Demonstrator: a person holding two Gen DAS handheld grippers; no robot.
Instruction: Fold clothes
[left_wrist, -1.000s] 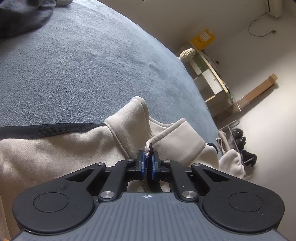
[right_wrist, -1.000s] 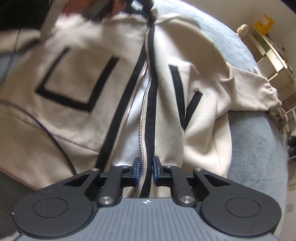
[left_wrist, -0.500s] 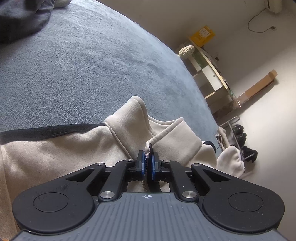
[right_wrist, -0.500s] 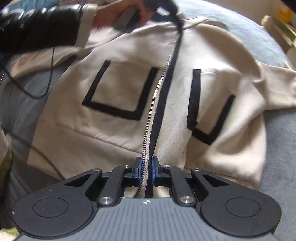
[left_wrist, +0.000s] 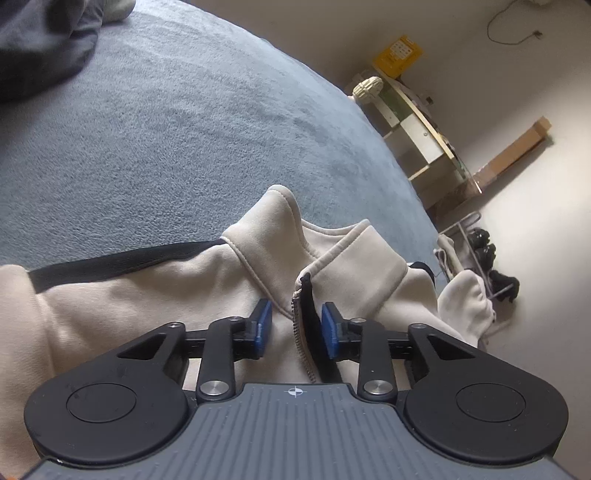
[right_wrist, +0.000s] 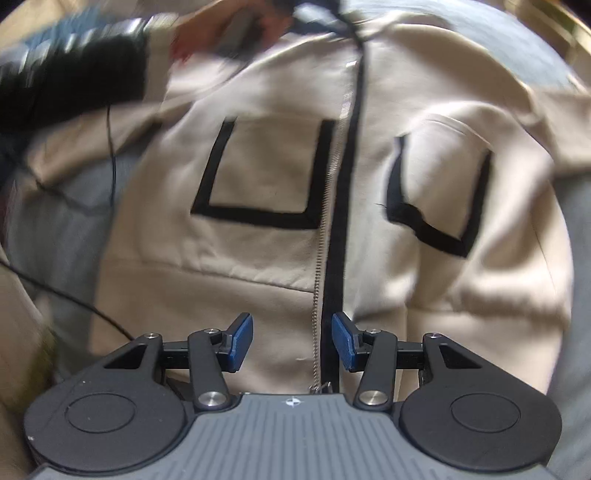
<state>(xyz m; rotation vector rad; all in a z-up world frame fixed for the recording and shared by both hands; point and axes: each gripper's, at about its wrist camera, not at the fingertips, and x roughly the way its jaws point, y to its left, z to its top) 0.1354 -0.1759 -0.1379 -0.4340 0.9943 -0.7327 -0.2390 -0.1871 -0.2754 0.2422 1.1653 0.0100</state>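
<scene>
The cream jacket (left_wrist: 155, 295) lies flat on the blue-grey bed (left_wrist: 184, 129), zip side up, and it fills the lower half of the left wrist view. It looks soft and thick, like a warm sweatshirt, so it will bend and flop, and it will not break. It is probably light, but big, so it may sag if it is lifted by one spot only. The collar (left_wrist: 273, 221) stands up in the middle of that view, and the zip edge (left_wrist: 301, 325) runs down from it. Good places to take hold are likely the thick edges: the collar, the shoulders, or the bottom hem, because they are firm and do not slip much. The left gripper (left_wrist: 295, 328) is at the bottom middle, and its jaws are opening; the zip edge sits between the blue pads but they do not squeeze it now. In the earlier picture those pads were pinched tight on that edge. In the right wrist view the whole jacket front shows, with a black pocket outline (right_wrist: 258, 173) left of the zip and another on the right. The right gripper (right_wrist: 291, 341) is at the bottom middle by the hem, and its jaws are opening too, with the zip line between them, untouched. Earlier they were nearly together there.
</scene>
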